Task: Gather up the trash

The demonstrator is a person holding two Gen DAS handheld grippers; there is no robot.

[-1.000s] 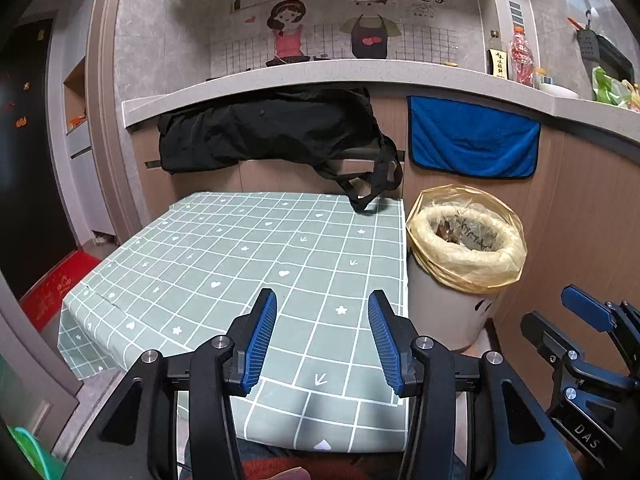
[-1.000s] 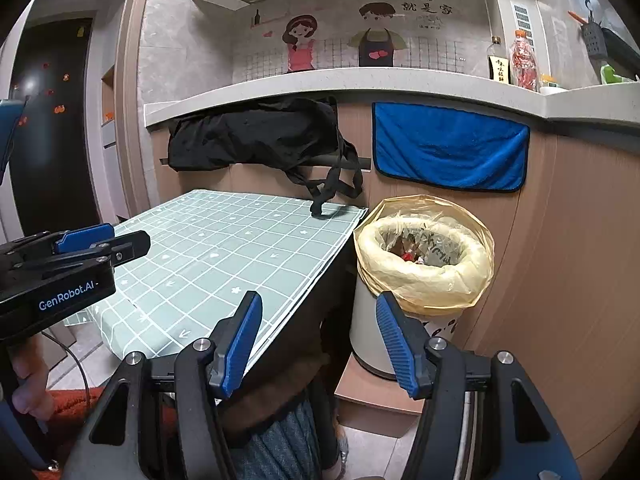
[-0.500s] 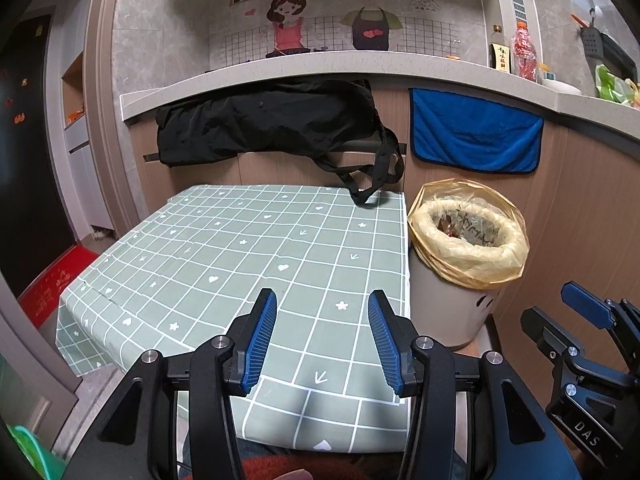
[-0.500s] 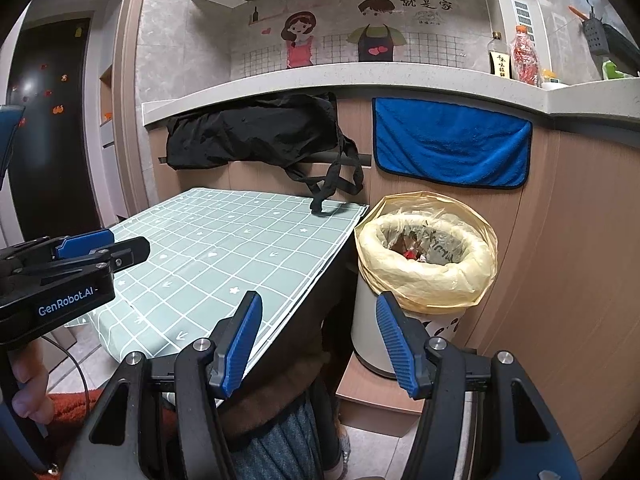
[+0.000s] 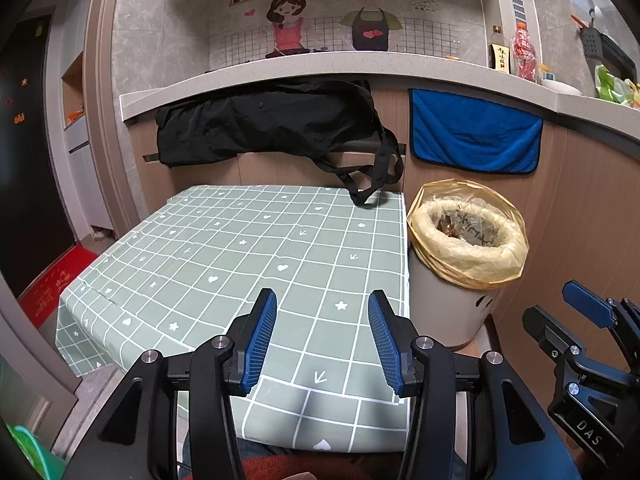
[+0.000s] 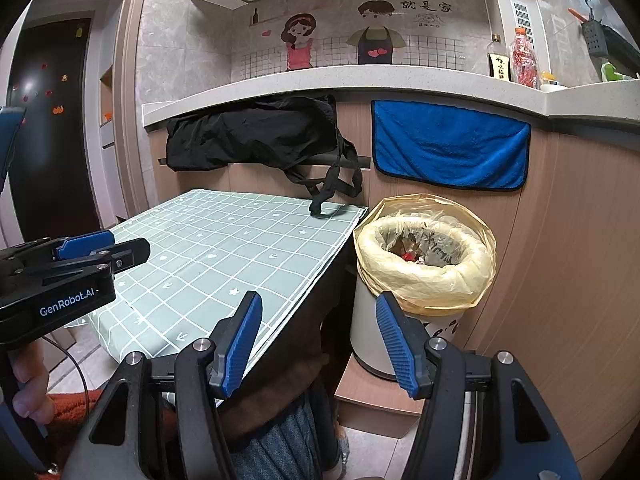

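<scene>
The table [image 5: 224, 256], under a green checked cloth, fills the left and centre of both views. Beside its right edge stands the trash bin [image 5: 466, 240], upright, its long axis vertical and its mouth pointing up, lined with a yellow bag [image 6: 424, 276] holding trash [image 6: 408, 254]. The left gripper [image 5: 322, 338] hovers over the table's near edge with its 2 fingers spread wide and holding nothing; the bin lies ahead and to their right. The right gripper [image 6: 320, 344] is also spread wide and unloaded; the bin sits just beyond its right finger [image 6: 396, 344].
</scene>
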